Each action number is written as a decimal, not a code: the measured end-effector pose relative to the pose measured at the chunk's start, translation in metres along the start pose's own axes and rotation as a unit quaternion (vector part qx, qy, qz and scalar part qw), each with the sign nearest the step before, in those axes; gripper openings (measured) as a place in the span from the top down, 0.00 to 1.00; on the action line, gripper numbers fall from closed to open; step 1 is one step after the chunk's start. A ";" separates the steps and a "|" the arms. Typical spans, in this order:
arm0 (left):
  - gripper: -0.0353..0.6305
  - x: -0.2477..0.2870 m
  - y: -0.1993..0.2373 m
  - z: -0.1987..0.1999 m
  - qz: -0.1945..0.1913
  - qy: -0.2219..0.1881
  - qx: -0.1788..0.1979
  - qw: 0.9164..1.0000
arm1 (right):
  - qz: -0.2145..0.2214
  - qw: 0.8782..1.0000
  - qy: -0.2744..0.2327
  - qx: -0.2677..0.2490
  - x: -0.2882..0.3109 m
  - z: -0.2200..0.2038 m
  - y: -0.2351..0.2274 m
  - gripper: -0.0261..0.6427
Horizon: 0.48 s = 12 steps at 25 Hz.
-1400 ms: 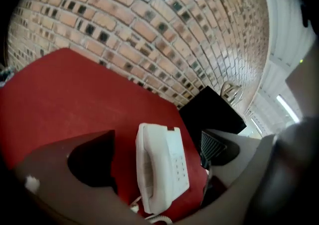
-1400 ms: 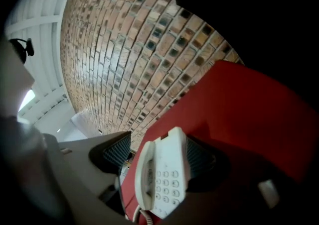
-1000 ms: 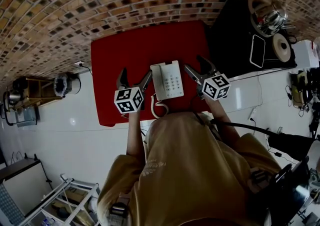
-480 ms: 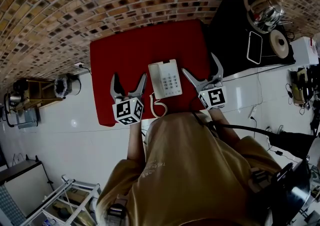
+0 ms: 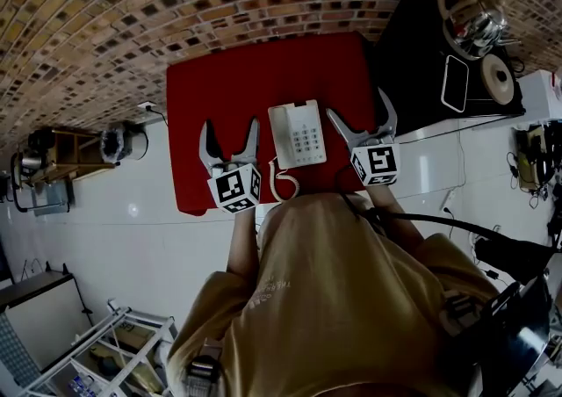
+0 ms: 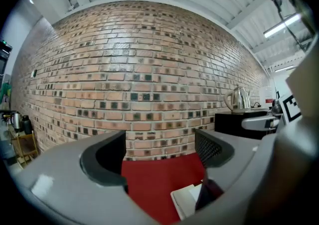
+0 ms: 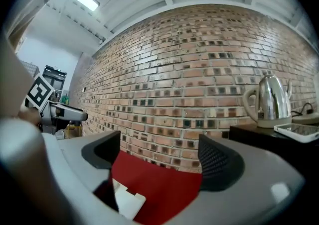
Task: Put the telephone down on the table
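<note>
The white telephone lies flat on the red table, with its coiled cord at the near edge. My left gripper hovers open to the telephone's left, clear of it. My right gripper stands wide to its right with the jaws closing a little and nothing between them. In the left gripper view the left gripper frames brick wall and red table, with a telephone corner low right. The right gripper shows the telephone low left on the red table.
A black cabinet right of the table carries a steel kettle, a smartphone and a round disc. A brick wall lies behind the table. A small shelf stands on the white floor at left.
Both grippers have pulled back from the telephone's sides toward the person and rolled more upright. The right jaws have spread wider. The telephone stays on the red table.
</note>
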<state>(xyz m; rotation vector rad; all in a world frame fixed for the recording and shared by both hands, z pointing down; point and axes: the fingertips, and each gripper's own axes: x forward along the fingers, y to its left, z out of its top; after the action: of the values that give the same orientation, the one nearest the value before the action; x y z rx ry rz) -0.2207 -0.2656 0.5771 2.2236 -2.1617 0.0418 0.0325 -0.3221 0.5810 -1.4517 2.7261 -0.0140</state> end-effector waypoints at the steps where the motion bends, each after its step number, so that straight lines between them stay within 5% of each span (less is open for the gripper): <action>1: 0.29 -0.001 0.002 0.001 0.003 -0.002 0.002 1.000 | -0.001 1.000 -0.002 -0.003 0.001 0.002 0.001 0.25; 12: 0.29 -0.014 0.004 0.030 0.011 -0.073 0.018 0.997 | -0.024 0.998 -0.041 -0.043 -0.004 0.037 -0.002 0.25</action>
<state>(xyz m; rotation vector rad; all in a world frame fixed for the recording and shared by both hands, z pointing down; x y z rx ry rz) -0.2256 -0.2529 0.5462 2.2910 -2.2757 -0.0851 0.0380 -0.3189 0.5441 -1.5041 2.6572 0.1578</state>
